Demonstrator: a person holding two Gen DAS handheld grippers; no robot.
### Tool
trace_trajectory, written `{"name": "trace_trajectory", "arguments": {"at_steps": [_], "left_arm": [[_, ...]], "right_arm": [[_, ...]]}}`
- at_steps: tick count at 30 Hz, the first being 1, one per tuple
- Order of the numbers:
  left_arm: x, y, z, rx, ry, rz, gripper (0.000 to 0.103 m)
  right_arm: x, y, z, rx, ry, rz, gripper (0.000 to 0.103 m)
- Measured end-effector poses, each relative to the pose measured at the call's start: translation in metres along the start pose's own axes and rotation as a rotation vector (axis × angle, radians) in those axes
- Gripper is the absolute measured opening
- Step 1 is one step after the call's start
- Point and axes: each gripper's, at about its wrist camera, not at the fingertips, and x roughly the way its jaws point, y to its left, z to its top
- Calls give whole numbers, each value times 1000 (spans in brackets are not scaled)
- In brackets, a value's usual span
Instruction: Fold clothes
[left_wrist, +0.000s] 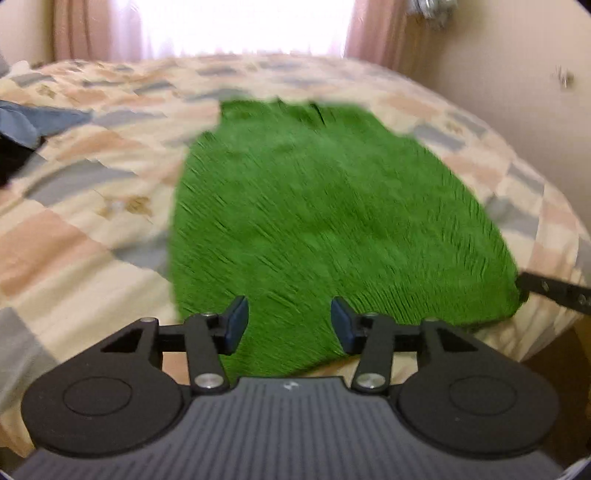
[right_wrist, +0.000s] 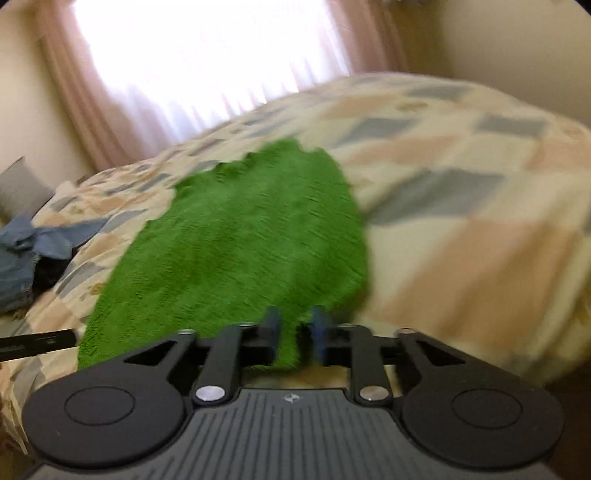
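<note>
Ribbed grey housing and two black round pivot plates fill the near edge of each wrist view. Left gripper (left_wrist: 289, 320): its blue-padded fingers (left_wrist: 236, 322) stand well apart above the near hem of a green fleecy garment (left_wrist: 332, 206), with cloth visible between them but not pinched. Right gripper (right_wrist: 295, 334): its fingers (right_wrist: 318, 328) are drawn close together and clamp a fold of the same green fleecy garment (right_wrist: 236, 251) at its near right corner; motion blur softens the pads. From the left wrist, the tip of the right gripper appears as a black bar at the garment's right corner; from the right wrist, the left gripper shows as a black bar at the garment's left corner. The garment lies spread flat, lengthwise away from the cameras, on a bed with a patchwork quilt (left_wrist: 74, 229) of cream, peach and grey-blue squares. A crumpled blue denim garment (right_wrist: 33, 243) rests on the quilt far to the left, well apart from the green one. Pink curtains (right_wrist: 74, 122) frame a bright window (left_wrist: 243, 26) beyond the bed.
</note>
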Motion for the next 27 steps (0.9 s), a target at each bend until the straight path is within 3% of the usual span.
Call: {"name": "trace_trajectory", "arguments": {"at_steps": [3, 10, 12, 15, 17, 27], "left_arm": [[29, -6, -15, -27, 103, 58, 47], [1, -15, -19, -30, 95, 95, 58], [-11, -19, -17, -23, 75, 110, 70], [-29, -25, -13, -5, 39, 125, 72], [-37, -30, -11, 3, 27, 138, 78], [-64, -41, -20, 21, 2, 142, 89]], "right_arm": [[8, 9, -4, -17, 0, -16, 35], [16, 27, -13, -39, -3, -44, 42], [2, 28, -12, -19, -8, -40, 52], [-22, 36, -11, -27, -48, -39, 70], [-34, 42, -11, -48, -61, -40, 76], [-62, 58, -16, -55, -60, -71, 97]]}}
